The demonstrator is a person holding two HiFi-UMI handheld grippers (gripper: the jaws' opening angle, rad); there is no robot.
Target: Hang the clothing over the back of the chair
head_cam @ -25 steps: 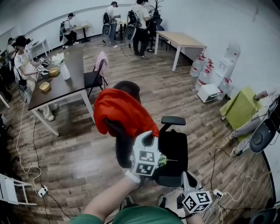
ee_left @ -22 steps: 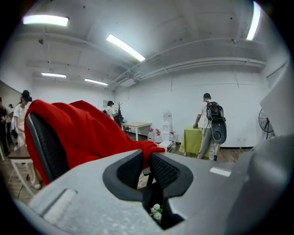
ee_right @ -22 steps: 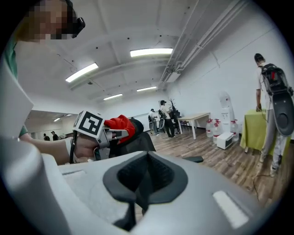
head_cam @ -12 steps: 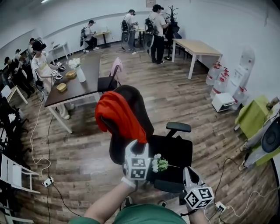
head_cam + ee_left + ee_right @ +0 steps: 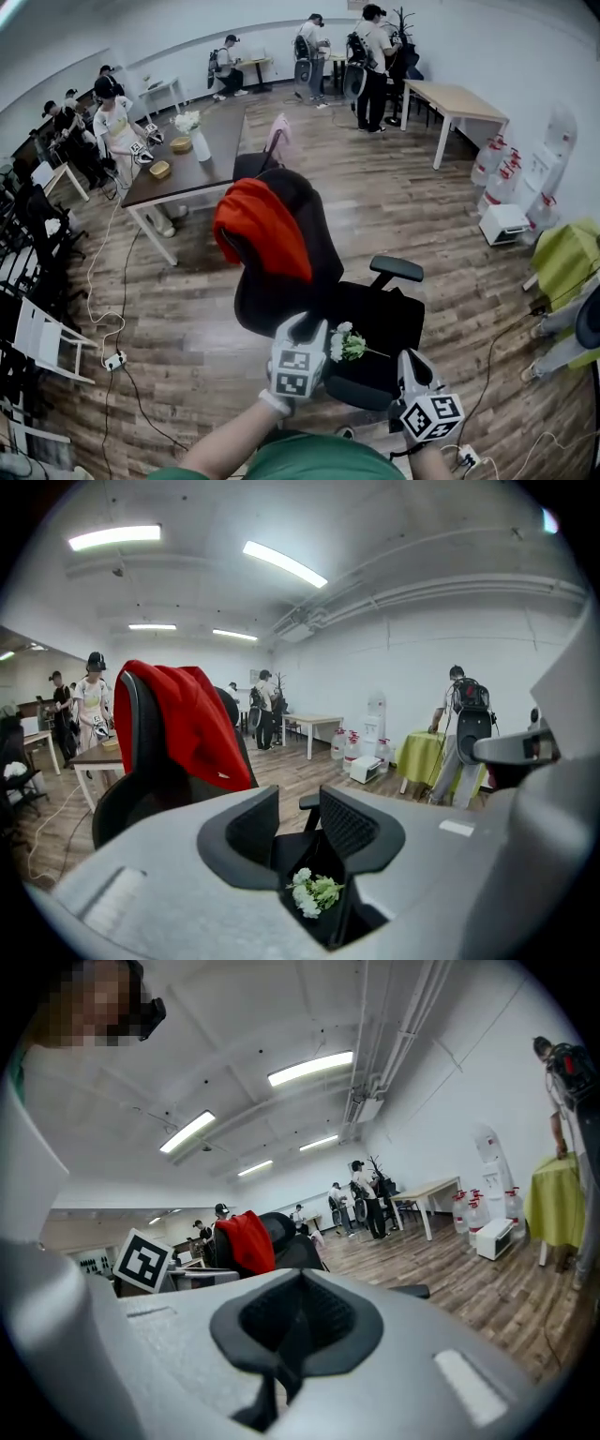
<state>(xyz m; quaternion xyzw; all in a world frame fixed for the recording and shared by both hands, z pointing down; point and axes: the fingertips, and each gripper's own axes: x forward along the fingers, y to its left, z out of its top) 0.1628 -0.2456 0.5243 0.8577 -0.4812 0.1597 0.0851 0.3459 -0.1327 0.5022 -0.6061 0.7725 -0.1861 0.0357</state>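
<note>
Back from the cloth (image 5: 258, 225) comes the left gripper (image 5: 303, 325), now nearer and lower; its jaws have just been opening, with nothing between them. In the head view the cloth drapes over the top left of the chair (image 5: 314, 272) back.

In the left gripper view, the cloth (image 5: 187, 724) hangs far left and flowers (image 5: 312, 892) lie on the seat beyond.

In the right gripper view, the right gripper (image 5: 298, 1321) is clenched and empty.

Hanging looks done; next, withdraw without snagging.
</note>
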